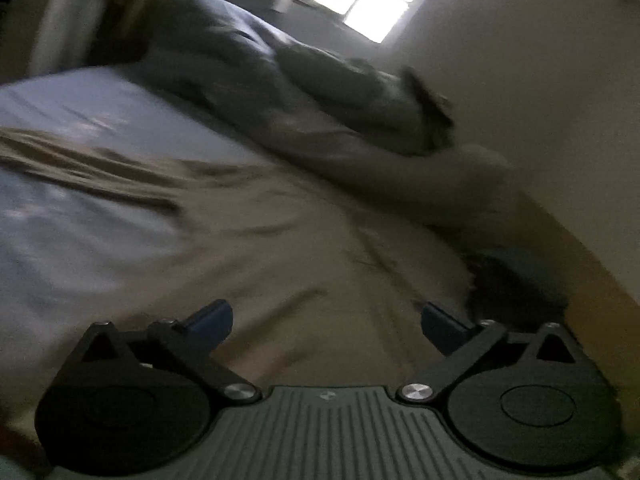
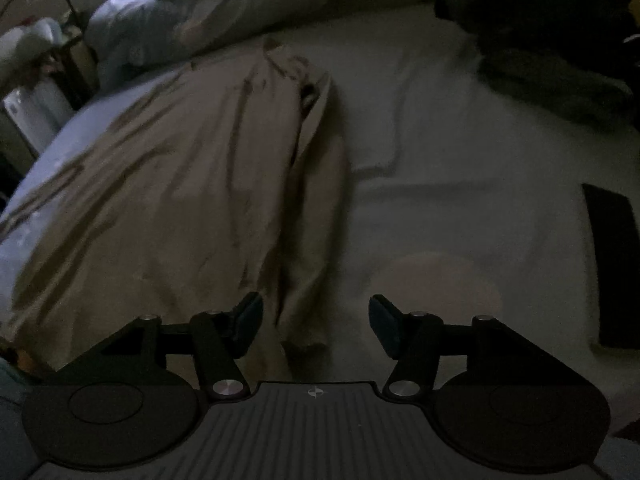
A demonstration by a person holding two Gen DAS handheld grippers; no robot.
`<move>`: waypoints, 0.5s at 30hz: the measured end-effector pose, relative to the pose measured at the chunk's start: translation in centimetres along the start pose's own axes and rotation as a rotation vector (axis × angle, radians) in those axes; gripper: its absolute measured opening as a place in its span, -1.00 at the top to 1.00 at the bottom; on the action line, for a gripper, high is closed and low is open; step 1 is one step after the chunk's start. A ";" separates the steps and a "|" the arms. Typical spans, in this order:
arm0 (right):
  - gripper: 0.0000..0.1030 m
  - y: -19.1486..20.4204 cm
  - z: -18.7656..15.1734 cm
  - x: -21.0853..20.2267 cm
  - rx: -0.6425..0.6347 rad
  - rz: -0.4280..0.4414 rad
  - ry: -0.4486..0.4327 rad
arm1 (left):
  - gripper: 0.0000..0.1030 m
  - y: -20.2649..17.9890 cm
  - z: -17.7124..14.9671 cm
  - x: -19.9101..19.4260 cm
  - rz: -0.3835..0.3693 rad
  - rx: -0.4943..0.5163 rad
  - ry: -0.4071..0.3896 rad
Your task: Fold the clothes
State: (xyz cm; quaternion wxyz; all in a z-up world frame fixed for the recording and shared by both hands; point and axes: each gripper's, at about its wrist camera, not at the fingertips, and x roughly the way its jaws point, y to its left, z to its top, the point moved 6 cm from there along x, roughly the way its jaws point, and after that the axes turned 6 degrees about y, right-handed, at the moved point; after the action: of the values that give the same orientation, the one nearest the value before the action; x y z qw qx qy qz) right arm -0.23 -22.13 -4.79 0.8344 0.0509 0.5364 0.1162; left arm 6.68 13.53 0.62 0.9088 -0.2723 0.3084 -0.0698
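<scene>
One bed (image 2: 440, 128) with a pale sheet fills both views. One rumpled duvet (image 1: 248, 80) lies heaped beyond the left tongs, under one bright window (image 1: 360, 0). One tan garment (image 2: 192, 184), probably a pair of trousers though the dim blur makes that uncertain, lies spread flat on the bed, running ahead of both tongs. One dark heap of cloth (image 2: 540, 40) sits ahead and right of the right tongs. The left tongs (image 1: 326, 322) gape wide, released, above the tan cloth. The right tongs (image 2: 316, 322) stand parted, gripping nothing, the garment's near edge below their gap.
</scene>
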 end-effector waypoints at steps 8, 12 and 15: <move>0.85 -0.3 0.7 3.5 0.010 -0.002 0.059 | -1.00 -2.7 -2.9 11.3 -0.101 0.098 0.074; 0.92 -1.8 1.5 2.1 0.029 -0.001 0.040 | -1.00 -2.1 -4.3 14.0 -0.094 0.101 0.125; 0.93 -5.1 2.7 0.5 0.080 -0.045 0.000 | -1.00 -1.6 -5.1 15.1 -0.099 0.100 0.153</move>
State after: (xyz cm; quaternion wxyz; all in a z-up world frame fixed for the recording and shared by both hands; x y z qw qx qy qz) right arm 3.09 -26.87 -5.19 0.8341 0.0724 0.5415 0.0759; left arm 15.76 5.42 -9.72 0.8904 -0.2353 0.3592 -0.1507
